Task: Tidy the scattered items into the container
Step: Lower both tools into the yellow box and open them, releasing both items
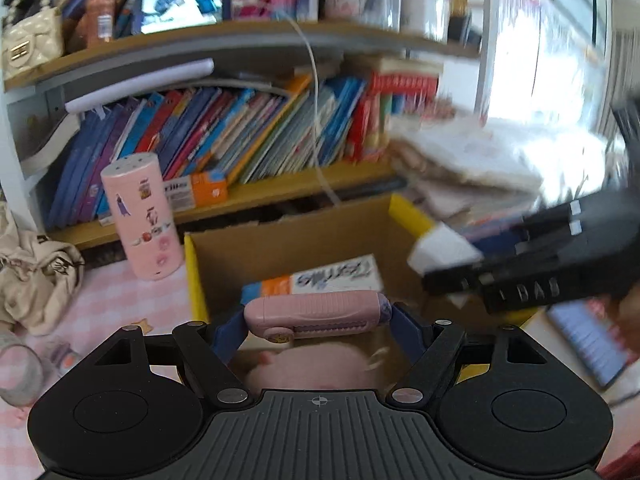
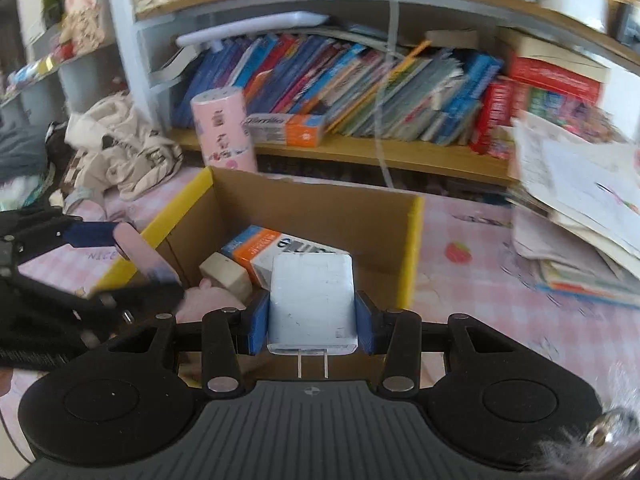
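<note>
My left gripper is shut on a pink box cutter, held crosswise over the near edge of the open cardboard box. My right gripper is shut on a white plug adapter, prongs pointing back at the camera, above the box's near side. Inside the box lie an orange-and-white carton, a beige eraser-like block and something pink. The right gripper shows in the left wrist view with the white adapter. The left gripper shows in the right wrist view with the pink cutter.
A pink cylinder with stickers stands left of the box on the pink checked cloth. A bookshelf full of books runs behind. A beige cloth bag lies left; a pile of papers and books lies right.
</note>
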Demonstrator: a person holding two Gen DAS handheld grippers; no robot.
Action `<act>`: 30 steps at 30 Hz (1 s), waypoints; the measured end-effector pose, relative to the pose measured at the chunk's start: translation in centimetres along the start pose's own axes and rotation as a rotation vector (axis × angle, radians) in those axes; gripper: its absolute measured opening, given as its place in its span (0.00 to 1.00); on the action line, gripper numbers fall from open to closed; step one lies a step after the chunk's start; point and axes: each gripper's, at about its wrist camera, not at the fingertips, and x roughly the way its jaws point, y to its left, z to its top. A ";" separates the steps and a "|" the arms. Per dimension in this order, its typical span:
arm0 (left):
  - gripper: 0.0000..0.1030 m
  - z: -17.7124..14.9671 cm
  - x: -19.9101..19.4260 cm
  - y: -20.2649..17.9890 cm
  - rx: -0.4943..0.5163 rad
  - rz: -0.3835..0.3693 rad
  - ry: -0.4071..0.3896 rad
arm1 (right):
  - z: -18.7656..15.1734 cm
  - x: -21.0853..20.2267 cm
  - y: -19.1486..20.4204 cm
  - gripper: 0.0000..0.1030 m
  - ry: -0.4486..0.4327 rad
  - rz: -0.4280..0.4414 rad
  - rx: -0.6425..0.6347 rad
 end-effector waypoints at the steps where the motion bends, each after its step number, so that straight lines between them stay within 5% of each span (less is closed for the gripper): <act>1: 0.76 0.0 0.6 -0.2 0.020 0.011 0.014 | 0.3 0.9 0.1 0.40 0.014 0.007 -0.015; 15: 0.76 -0.4 5.2 -1.2 0.094 0.073 0.138 | 3.5 9.3 1.9 0.40 0.158 0.105 -0.205; 30: 0.82 -0.7 4.2 -0.9 0.047 0.095 0.109 | 5.3 12.3 2.7 0.40 0.189 0.140 -0.287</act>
